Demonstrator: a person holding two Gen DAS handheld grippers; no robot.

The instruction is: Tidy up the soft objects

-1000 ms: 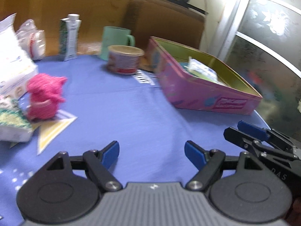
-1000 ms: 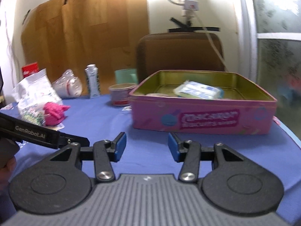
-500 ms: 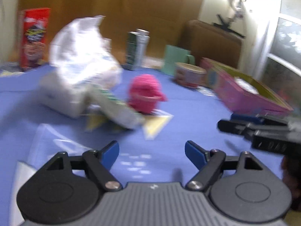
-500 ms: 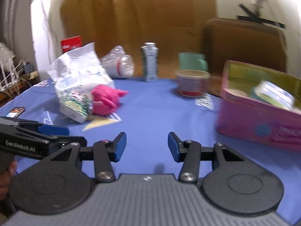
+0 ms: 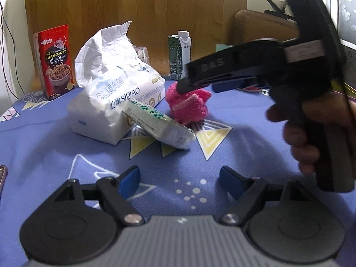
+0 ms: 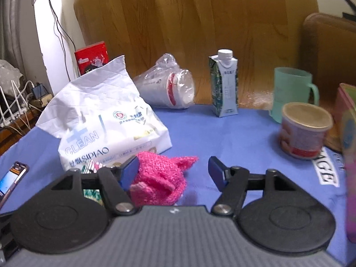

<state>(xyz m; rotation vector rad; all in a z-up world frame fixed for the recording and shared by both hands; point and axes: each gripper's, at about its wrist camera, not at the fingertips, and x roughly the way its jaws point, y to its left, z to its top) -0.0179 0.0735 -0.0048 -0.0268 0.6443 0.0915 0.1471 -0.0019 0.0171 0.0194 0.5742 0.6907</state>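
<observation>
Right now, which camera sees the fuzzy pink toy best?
The left wrist view: the pink toy shows almost whole on the tablecloth, only its top hidden by the right gripper. The right wrist view sees it close, partly behind that gripper's open fingers.

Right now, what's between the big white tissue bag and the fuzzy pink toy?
A flat green-and-white packet leans against the tissue bag, its low end by the pink toy. The left wrist view shows it best.

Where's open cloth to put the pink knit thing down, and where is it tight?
Bare blue tablecloth lies between the tissue pack, the milk carton and the paper tub. More lies in front of the open left gripper. It is crowded at the tissue pack, where the green-printed packet and pink knit piece cluster under the open right gripper.
</observation>
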